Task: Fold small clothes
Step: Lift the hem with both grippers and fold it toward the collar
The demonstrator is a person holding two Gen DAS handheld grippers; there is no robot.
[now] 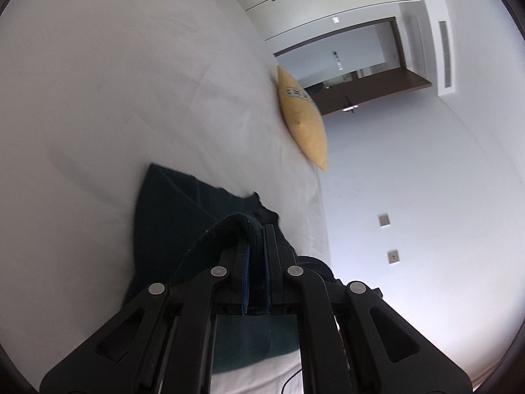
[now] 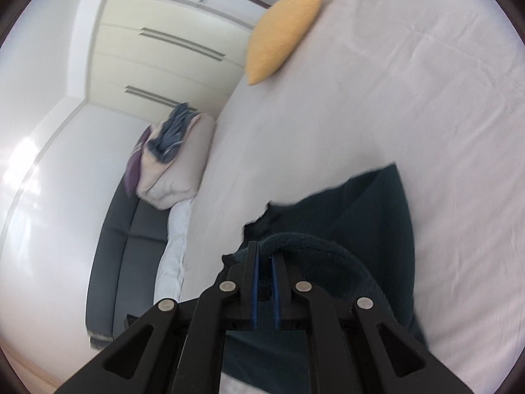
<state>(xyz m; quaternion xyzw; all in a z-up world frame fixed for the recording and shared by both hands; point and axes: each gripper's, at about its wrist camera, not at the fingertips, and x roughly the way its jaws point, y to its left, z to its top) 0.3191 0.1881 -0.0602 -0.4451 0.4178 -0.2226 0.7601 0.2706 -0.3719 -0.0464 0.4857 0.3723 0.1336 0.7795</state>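
Observation:
A dark teal garment (image 1: 174, 216) lies partly on the white bed sheet (image 1: 115, 82) and is lifted at its ribbed hem. My left gripper (image 1: 257, 229) is shut on that thick hem, which bunches between the blue pads. In the right wrist view the same dark teal garment (image 2: 361, 216) hangs from my right gripper (image 2: 265, 251), which is shut on the hem's edge with the jaws nearly closed. The rest of the cloth drapes down onto the white bed sheet (image 2: 410, 98). The view is tilted and slightly blurred.
A yellow cushion (image 1: 302, 118) lies near the bed's edge; it also shows in the right wrist view (image 2: 282, 32). A pile of pillows and clothes (image 2: 170, 151) sits on a dark grey sofa (image 2: 128, 246) beside the bed. White wardrobes (image 2: 157, 52) and walls stand behind.

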